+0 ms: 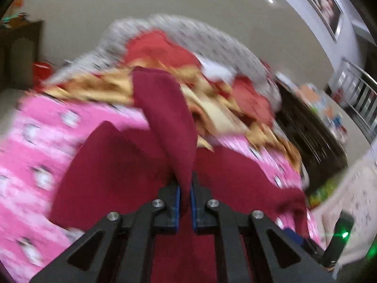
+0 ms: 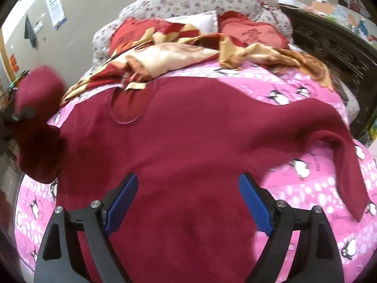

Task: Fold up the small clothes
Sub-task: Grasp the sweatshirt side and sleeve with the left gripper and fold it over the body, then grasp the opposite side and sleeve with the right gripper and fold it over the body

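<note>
Your left tool (image 1: pixel 185 198) is pinched tight on a sleeve (image 1: pixel 165 118) of the maroon sweater (image 2: pixel 179 155), lifted off the bed; the cloth stands up between the blue pads (image 1: pixel 177 202), w/ the left view badly blurred. Your right tool (image 2: pixel 188 202) hangs spread wide over the sweater's lower body, nothing between the jaws. The sweater lies mostly flat on the pink penguin sheet (image 2: pixel 306 188), plain fuzzy knit w/ an oval patch (image 2: pixel 129 103) near the chest. Other sleeve (image 2: pixel 348 165) trails off to the right, bent downward. A red-and-gold blanket (image 2: pixel 188 52) sits bunched beyond it.
</note>
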The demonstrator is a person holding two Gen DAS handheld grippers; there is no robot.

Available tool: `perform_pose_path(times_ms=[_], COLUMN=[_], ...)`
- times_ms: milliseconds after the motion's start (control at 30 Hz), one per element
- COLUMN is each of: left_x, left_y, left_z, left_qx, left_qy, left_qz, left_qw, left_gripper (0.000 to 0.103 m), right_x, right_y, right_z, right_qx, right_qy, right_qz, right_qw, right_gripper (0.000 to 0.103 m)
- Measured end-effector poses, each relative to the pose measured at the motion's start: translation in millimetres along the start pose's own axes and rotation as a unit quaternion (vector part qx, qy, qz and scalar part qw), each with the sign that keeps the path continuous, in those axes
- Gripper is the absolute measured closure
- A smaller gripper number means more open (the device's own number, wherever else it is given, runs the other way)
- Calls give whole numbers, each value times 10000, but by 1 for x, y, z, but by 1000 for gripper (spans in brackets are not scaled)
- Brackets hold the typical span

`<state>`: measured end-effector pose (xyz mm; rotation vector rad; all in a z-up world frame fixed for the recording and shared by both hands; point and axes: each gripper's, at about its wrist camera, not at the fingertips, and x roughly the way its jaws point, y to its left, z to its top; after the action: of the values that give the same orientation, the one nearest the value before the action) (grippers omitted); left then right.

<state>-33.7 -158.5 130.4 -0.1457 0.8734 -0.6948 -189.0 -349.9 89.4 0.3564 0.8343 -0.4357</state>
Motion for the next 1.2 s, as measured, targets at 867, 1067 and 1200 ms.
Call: perform_pose_path(times_ms=[867, 1067, 1200], left_x=[-21, -14, -8], left_y=[82, 96, 105], left_z=[-47, -50, -48], left_qx=[727, 594, 525], left_qy=[136, 208, 249], left_qz=[1570, 1790, 1871], left_qw=[9848, 9818, 9806], left_gripper=[26, 27, 27], right_x=[12, 25, 43], right_y=[46, 105, 124], right_z=[10, 12, 13], right_qx=[-467, -1205, -1417], right_qy=[107, 33, 131], right_qz=[621, 508, 221], right_qw=[9969, 9914, 9896], right_gripper=[0, 0, 0])
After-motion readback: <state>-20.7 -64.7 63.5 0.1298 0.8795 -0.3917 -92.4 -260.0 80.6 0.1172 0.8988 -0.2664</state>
